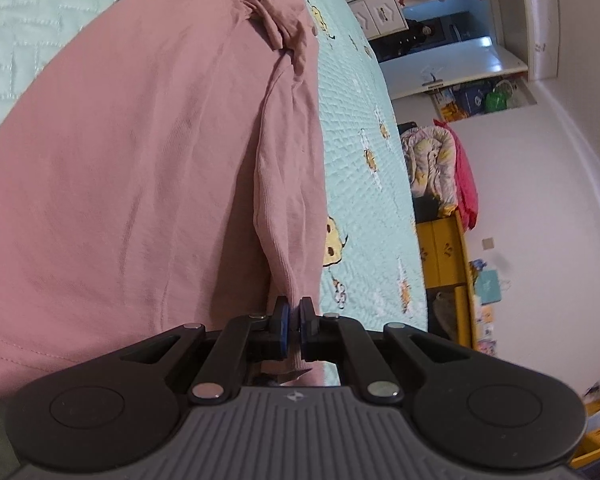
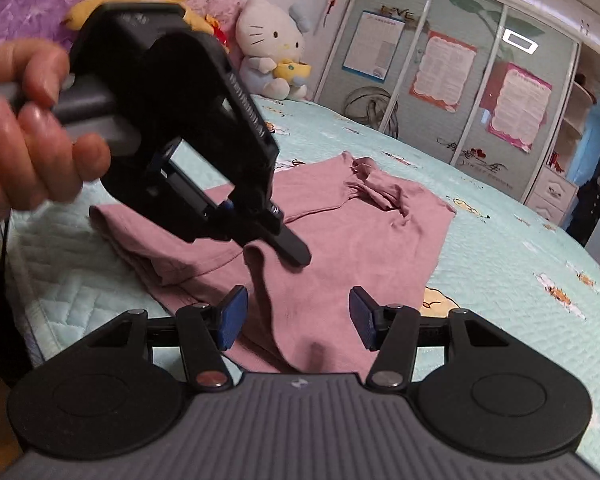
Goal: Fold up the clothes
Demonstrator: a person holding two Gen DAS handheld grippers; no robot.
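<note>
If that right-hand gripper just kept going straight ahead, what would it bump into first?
Probably the pink shirt on the bed: the open right gripper points at it, with cloth already between its fingers. Depth is hard to judge.

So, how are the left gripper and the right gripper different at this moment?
The left gripper has its jaws nearly closed and pinches a fold of the pink shirt; the right gripper has its jaws wide apart and holds nothing. The left gripper touches the shirt, while the right gripper hovers over its near edge. Both have blue pads on black fingers, and both are above the mint quilted bedspread.
</note>
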